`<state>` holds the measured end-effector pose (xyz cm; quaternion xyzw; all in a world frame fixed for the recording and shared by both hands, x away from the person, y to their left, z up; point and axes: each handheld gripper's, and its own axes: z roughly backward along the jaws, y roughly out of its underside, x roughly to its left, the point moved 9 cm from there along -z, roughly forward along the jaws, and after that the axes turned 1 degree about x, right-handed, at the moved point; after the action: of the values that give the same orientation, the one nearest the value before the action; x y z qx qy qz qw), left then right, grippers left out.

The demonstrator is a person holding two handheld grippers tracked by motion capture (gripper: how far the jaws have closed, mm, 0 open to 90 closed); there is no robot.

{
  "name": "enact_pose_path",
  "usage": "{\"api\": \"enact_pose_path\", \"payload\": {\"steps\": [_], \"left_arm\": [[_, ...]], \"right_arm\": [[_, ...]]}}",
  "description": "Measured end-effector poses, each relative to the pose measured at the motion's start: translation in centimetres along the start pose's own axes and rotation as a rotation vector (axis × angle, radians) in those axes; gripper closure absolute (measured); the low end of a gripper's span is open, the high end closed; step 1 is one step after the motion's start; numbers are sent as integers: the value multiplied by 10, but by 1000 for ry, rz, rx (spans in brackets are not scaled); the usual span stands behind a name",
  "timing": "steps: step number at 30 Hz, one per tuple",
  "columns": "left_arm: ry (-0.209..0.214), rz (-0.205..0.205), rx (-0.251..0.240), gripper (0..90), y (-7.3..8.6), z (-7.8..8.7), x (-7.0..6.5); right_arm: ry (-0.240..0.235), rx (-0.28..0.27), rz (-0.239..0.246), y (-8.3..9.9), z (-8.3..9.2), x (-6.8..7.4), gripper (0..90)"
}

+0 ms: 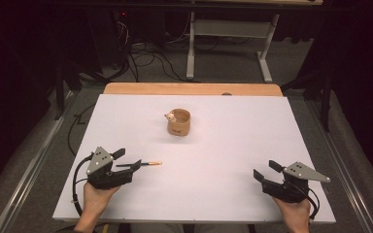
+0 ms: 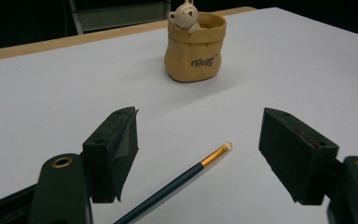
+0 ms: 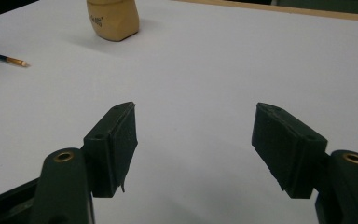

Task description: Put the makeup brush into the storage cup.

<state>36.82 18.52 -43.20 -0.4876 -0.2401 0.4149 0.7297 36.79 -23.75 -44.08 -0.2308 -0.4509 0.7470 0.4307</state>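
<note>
A dark pencil [image 2: 182, 179] with a gold band and pale tip lies flat on the white table [image 1: 223, 145]. Its shaft runs between the jaws of my left gripper [image 2: 198, 135], which stand wide apart and do not touch it. From above, the left gripper [image 1: 128, 160] sits at the near left, and the pencil [image 1: 150, 164] pokes out to its right. A tan pot [image 1: 178, 122] with a small bear on its rim stands upright mid-table, beyond the pencil. My right gripper [image 1: 267, 171] rests open at the near right, with nothing between its jaws [image 3: 193, 126].
The pot [image 3: 113, 16] and pencil tip [image 3: 16, 61] appear far off in the right gripper view. A wooden strip [image 1: 189, 89] edges the table's far side. Behind it stand a metal frame [image 1: 228, 43] and cables on the floor.
</note>
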Motion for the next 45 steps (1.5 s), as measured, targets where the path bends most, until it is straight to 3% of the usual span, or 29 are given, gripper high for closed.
{"api": "enact_pose_path", "payload": {"steps": [13,45], "left_arm": [[10,-18,12,283,1,0,-4],[6,-5,-1,282,-2,3,-1]], "right_arm": [[-9,-18,-18,-1,1,-3,332],[-11,-26,-36,-1,2,-7,323]]}}
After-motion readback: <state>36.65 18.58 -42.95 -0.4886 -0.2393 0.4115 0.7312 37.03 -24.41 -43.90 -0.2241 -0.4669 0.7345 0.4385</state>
